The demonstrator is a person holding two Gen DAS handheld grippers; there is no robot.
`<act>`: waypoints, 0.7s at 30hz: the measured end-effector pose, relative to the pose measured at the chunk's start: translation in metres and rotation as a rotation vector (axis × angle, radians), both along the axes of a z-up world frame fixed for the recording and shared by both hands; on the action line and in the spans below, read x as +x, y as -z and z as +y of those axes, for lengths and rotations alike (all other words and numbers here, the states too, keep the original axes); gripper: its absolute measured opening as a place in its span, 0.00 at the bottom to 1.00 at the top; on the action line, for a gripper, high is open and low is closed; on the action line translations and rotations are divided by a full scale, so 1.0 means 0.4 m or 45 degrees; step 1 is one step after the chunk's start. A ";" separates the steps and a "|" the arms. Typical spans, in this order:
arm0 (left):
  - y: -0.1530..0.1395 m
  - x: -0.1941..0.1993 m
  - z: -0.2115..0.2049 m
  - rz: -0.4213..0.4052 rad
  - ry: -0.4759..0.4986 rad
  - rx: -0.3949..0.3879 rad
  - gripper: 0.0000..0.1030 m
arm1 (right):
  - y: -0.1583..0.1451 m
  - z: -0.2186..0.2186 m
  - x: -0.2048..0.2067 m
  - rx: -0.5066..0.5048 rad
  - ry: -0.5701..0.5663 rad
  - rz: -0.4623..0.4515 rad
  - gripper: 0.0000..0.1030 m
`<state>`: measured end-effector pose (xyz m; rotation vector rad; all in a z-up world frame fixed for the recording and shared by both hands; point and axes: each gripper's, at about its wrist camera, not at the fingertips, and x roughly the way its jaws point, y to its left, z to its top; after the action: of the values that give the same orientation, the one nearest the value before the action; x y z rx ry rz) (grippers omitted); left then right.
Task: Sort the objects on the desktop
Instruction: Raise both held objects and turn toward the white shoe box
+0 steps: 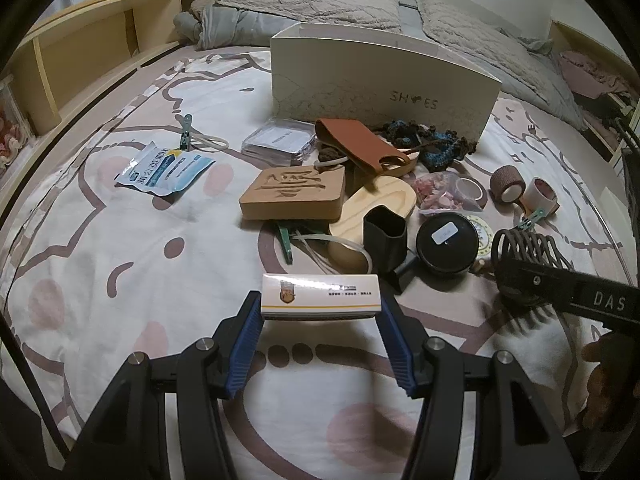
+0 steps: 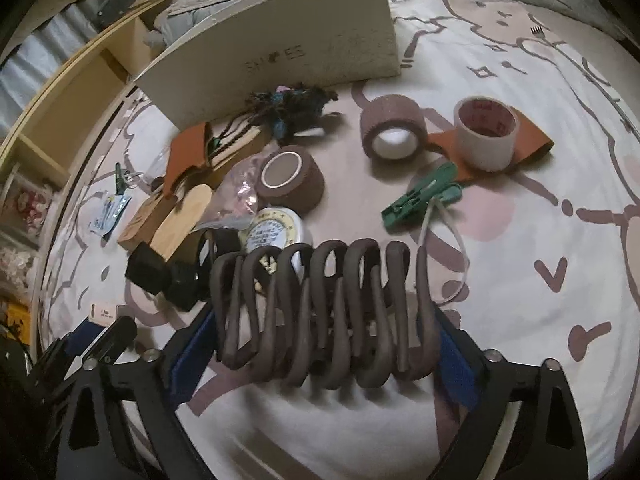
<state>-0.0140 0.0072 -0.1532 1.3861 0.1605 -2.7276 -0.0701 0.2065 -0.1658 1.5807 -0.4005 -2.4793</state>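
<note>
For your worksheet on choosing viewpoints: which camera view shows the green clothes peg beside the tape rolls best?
The right wrist view: the green clothes peg lies whole and unobstructed. In the left wrist view it is only a small sliver at the right edge.

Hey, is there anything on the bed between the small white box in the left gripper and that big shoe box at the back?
Yes. Between the small white box and the shoe box lies a clutter pile: a wooden block, a black cup and a brown leather piece.

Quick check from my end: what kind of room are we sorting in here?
Most likely a bedroom. The things lie on a bed sheet with a cartoon print, pillows and a quilt sit behind the shoe box, and a wooden shelf runs alongside.
</note>
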 end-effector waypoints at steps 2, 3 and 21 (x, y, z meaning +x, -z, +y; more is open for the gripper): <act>-0.001 0.000 -0.002 0.002 -0.003 0.001 0.55 | -0.008 -0.004 0.002 0.013 -0.019 0.019 0.84; -0.002 0.000 -0.002 0.003 -0.004 0.002 0.55 | -0.010 -0.006 0.002 0.022 -0.026 0.025 0.84; -0.024 0.010 -0.013 0.039 -0.019 -0.008 0.55 | -0.065 -0.013 0.030 0.045 -0.039 0.147 0.83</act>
<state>-0.0099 0.0019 -0.1435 1.3362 0.1637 -2.7358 -0.0582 0.2012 -0.1399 1.4365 -0.3153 -2.5522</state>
